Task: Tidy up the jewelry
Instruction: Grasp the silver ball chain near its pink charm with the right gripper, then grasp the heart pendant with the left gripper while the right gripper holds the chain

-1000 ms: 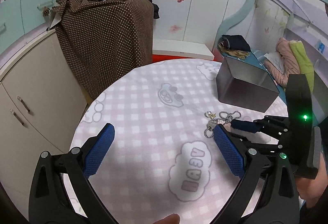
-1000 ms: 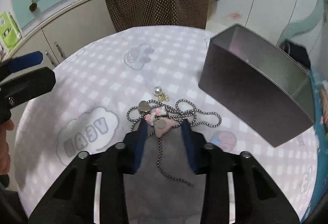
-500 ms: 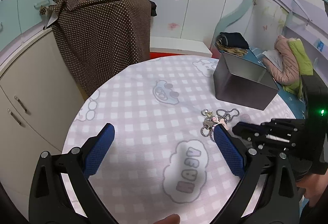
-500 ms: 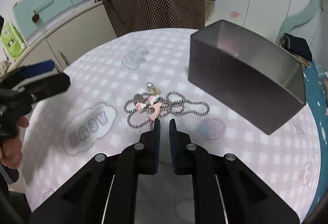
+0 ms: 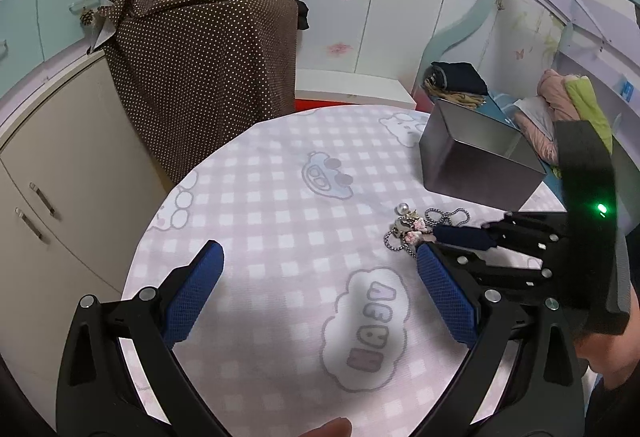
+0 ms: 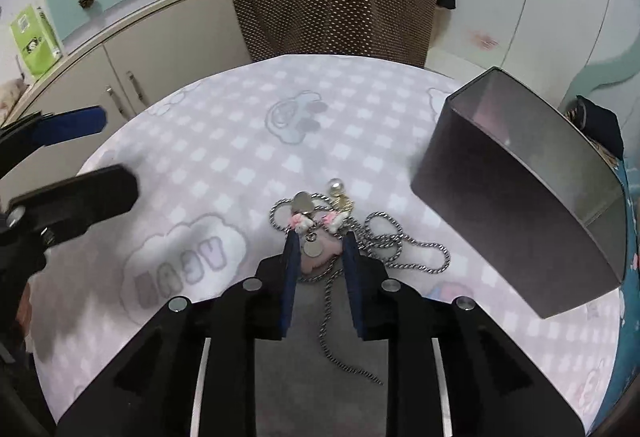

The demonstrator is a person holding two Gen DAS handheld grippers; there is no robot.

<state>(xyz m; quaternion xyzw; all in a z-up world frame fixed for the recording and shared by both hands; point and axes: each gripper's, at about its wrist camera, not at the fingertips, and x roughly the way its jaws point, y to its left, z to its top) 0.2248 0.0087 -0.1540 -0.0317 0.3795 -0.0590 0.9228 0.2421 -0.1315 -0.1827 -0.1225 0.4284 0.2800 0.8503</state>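
A heap of jewelry lies on the round pink-checked table: a silver ball chain (image 6: 404, 245), a pink charm (image 6: 320, 257), a heart tag (image 6: 303, 202) and a pearl earring (image 6: 335, 186). It also shows in the left wrist view (image 5: 416, 229). My right gripper (image 6: 319, 241) is open with its fingers on either side of the pink charm, low over the table. My left gripper (image 5: 320, 257) is wide open and empty, above the table to the left of the heap. An open grey metal box (image 6: 532, 173) stands to the right of the jewelry.
A brown dotted cloth (image 5: 200, 49) drapes furniture behind the table. Beige cabinets (image 5: 52, 165) stand to the left. A bed with folded clothes (image 5: 560, 97) is behind the box. The table edge (image 5: 160, 205) curves close on the left.
My right gripper, nearly shut and pulled back half a second ago, has opened and moved forward so that its fingers straddle the pink charm. The left gripper has stayed wide open.
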